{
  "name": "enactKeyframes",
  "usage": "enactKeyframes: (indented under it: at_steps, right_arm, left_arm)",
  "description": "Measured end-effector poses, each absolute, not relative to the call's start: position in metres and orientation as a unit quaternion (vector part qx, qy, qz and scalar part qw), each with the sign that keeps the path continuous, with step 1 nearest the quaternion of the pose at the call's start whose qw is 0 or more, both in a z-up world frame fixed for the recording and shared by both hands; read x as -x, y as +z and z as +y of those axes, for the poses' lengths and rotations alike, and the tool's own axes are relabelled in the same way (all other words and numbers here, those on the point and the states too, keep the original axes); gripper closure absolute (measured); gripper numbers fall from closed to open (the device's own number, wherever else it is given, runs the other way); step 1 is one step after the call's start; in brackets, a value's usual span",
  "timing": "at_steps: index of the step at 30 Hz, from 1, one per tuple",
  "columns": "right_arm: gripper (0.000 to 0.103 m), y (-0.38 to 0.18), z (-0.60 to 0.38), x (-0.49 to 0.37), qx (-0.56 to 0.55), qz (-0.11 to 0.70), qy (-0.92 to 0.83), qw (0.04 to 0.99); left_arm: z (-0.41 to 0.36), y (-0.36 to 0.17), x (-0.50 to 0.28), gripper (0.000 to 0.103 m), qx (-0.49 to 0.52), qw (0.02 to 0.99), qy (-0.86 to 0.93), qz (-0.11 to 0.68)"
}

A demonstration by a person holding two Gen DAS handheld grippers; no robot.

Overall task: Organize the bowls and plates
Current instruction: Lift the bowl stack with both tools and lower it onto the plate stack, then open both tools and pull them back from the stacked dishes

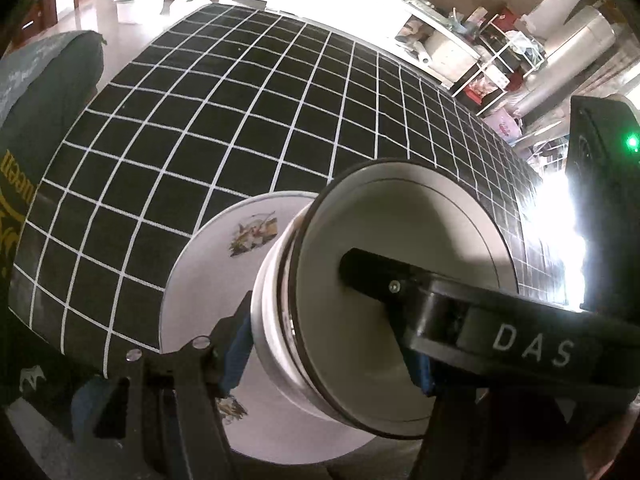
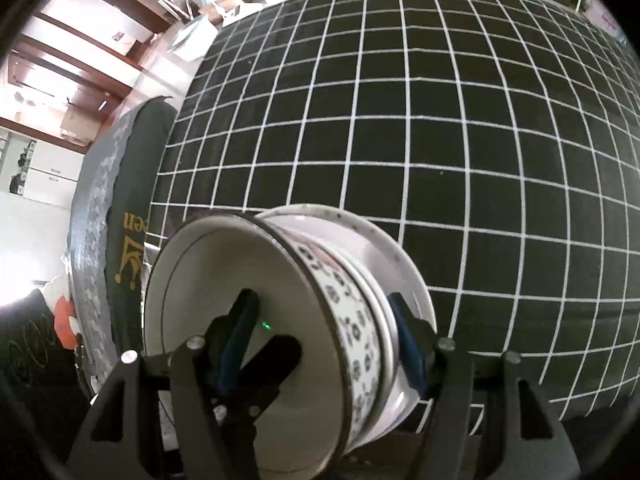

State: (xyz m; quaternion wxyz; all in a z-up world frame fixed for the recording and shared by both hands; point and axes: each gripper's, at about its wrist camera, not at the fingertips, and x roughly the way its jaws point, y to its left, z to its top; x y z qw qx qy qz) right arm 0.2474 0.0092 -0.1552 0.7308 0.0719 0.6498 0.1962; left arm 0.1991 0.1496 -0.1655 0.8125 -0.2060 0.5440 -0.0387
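A stack of nested bowls [image 1: 380, 280] with a dark-rimmed white bowl on top stands on a white floral plate [image 1: 208, 272] at the near edge of the checked table. My left gripper [image 1: 324, 356] is shut on the stack's wall, one blue pad outside and one inside. My right gripper's finger [image 1: 376, 276] reaches into the top bowl. In the right wrist view the stack [image 2: 320, 320] shows a patterned bowl [image 2: 360, 344] under the top bowl, and my right gripper [image 2: 324, 328] is shut on it, one pad inside the top bowl and one outside.
The black tablecloth with a white grid [image 1: 248, 120] stretches away behind the stack. A dark green cushioned chair [image 2: 128, 208] stands at the table's left side. A white tub [image 1: 140, 2] sits on the floor beyond. Cluttered shelves [image 1: 500, 52] line the far right.
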Motion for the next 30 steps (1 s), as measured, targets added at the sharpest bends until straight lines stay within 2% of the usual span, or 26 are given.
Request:
enactKeyframes:
  at_steps: [18, 30]
  right_arm:
    - [0.034, -0.163, -0.001, -0.241, -0.08, 0.643, 0.21, 0.732]
    - [0.034, -0.106, -0.015, -0.222, -0.077, 0.554, 0.221, 0.799]
  left_arm:
    - [0.146, -0.167, -0.187, 0.041, 0.196, 0.818, -0.045, 0.539]
    - [0.162, -0.111, -0.156, 0.041, 0.169, 0.866, 0.005, 0.471]
